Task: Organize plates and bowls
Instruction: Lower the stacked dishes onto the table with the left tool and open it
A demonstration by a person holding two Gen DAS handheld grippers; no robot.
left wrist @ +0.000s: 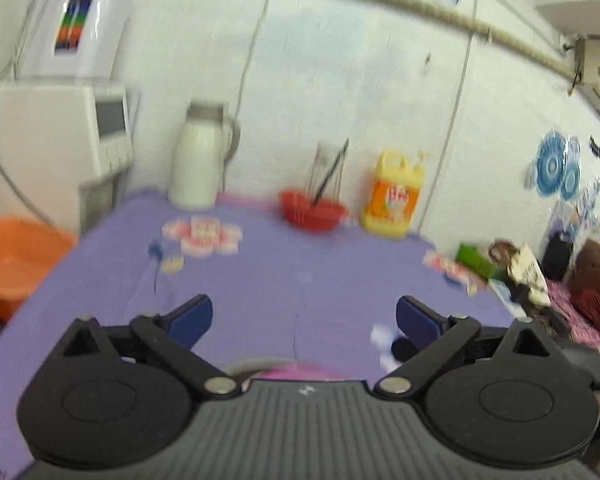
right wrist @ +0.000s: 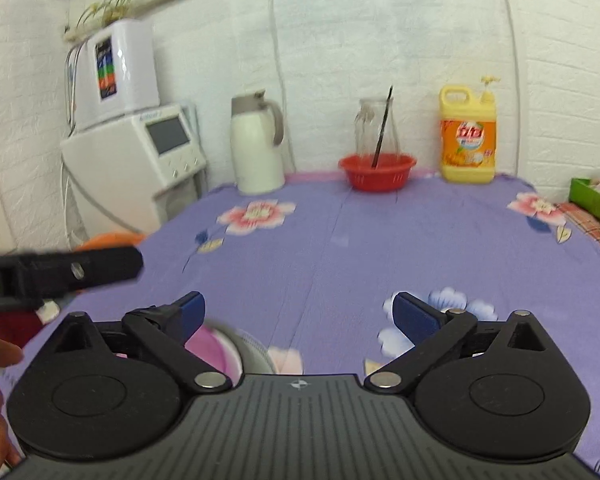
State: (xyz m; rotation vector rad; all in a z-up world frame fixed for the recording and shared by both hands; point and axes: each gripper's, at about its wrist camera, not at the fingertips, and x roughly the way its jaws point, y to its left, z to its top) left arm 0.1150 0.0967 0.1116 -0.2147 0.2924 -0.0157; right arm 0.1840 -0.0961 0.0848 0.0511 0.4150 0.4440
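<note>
Two hand-held grippers are hovering over a table draped in a purple flowered cloth (right wrist: 340, 248). The left gripper (left wrist: 304, 320), filling the bottom of its own view, is standing wide open with nothing between its blue pads. The right gripper (right wrist: 298, 316) is likewise spread wide and gripping nothing. At the bottom centre of the left view, a pink bowl (left wrist: 292, 368) with a pale rim is peeking out just above the gripper body; in the right view it is sitting at lower left behind the left finger. Along the far edge, by the white wall, are standing a white jug (right wrist: 258, 148), a red basket (right wrist: 376, 172) with a glass jar (right wrist: 374, 128) behind it, and a yellow detergent bottle (right wrist: 466, 136).
</note>
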